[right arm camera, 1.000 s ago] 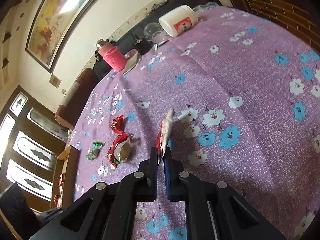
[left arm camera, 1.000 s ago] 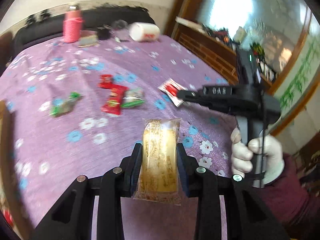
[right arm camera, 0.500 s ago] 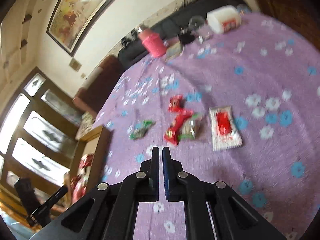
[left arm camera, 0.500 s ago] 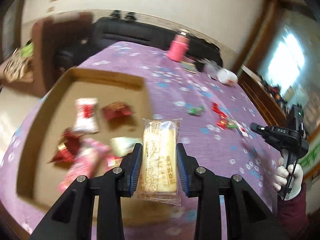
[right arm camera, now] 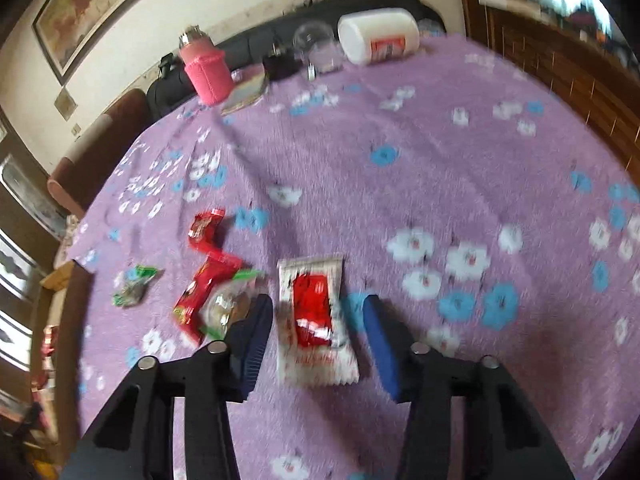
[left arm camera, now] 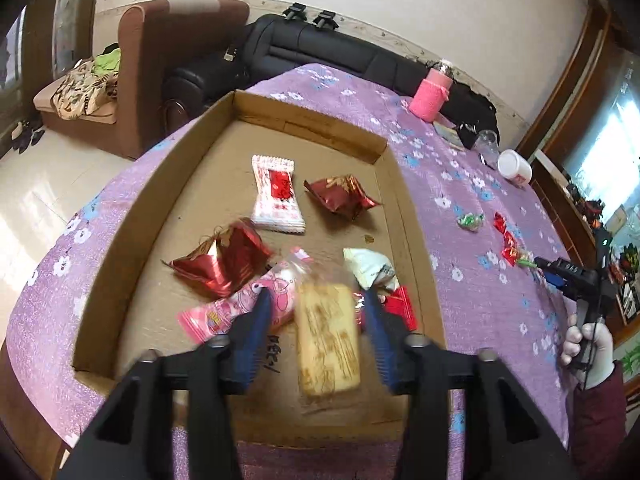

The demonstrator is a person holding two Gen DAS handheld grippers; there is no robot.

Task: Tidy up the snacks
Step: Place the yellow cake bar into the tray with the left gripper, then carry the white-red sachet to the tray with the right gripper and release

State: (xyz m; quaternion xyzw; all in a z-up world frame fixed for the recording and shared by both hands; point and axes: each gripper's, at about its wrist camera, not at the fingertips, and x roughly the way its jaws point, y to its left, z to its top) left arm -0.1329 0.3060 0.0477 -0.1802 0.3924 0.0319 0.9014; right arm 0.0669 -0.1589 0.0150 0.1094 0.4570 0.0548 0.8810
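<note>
My left tongs [left arm camera: 318,316] were opening above the cardboard box [left arm camera: 120,236]. The yellow cake packet [left arm camera: 328,344] was between the two sides, blurred, and neither side pressed on it. Just ahead of these tongs lay a pink wrapper [left arm camera: 240,304] and red foil packets [left arm camera: 220,260] inside the box. My right tongs [right arm camera: 318,316] were opening too, over the purple bench [right arm camera: 440,168]. The white and red sachet [right arm camera: 314,316] lay flat between them, not gripped.

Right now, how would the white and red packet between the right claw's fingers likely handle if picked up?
The white and red packet lies flat and thin, so probably light and floppy. Its glossy wrapper may slip. The right claw is opening around it without touching.
</note>
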